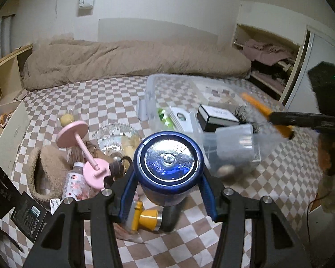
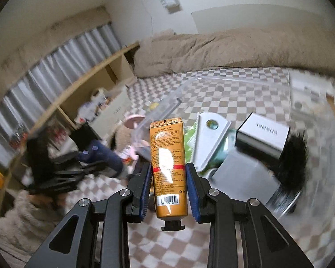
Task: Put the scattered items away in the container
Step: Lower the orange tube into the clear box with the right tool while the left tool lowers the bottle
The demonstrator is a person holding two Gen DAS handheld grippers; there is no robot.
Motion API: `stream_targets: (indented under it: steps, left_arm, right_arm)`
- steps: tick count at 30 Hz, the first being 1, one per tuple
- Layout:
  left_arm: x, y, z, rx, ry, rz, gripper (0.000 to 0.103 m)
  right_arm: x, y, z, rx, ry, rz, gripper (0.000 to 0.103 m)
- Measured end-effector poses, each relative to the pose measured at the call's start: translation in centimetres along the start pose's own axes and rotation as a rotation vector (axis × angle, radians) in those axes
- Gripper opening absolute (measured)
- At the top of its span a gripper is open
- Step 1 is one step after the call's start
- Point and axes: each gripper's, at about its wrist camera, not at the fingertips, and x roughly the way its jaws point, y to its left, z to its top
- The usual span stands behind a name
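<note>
left claw (image 1: 168, 189) clamps blue bottle (image 1: 168, 158) | right claw (image 2: 169, 189) pinches orange tube (image 2: 168, 165) over container (image 2: 212, 82)

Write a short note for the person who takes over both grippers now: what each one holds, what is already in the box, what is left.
Left gripper: shut on blue bottle, beside the clear container.
Right gripper: shut on orange tube, near the container.
Done: white box, comb and black fluffy item are inside.
Left: drop both held items, then pink stand, yellow piece and others on the bed.
</note>
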Motion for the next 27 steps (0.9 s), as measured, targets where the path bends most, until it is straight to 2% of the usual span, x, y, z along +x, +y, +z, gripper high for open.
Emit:
stream_targets:
  steps: [6,12,16,20,24,27]
  left_arm:
    - [-0.7,0.6,1.1,-0.014,-0.030,-0.006,0.052]
    - [-0.6,1.4,1.4,-0.025,-0.030,0.005,0.052]
    - [-0.6,1.9,1.7,-0.032,-0.031,0.014,0.052]
    - [-0.7,2.3,1.7,-0.044,-0.032,0.011,0.052]
    - [-0.8,2.2,1.7,-0.042,-0.032,0.012,0.052]
    - [-0.9,2.2,1.7,-0.043,-0.032,0.012,0.052]
  right_arm:
    - [4.2,0.2,2.2,-0.087,0.131,-0.075,0.031]
    - [8.4,0.4,3.5,-0.126,0.234,-0.105,0.031]
    - [10.7,1.0,3.5,-0.100,0.312,-0.050,0.031]
    - [12.5,0.7,3.6,-0.015,0.395,0.027,0.031]
    - [13.0,0.4,3.7,0.095,0.428,0.130,0.032]
    - [12.7,0.6,3.7,0.119,0.418,0.112,0.034]
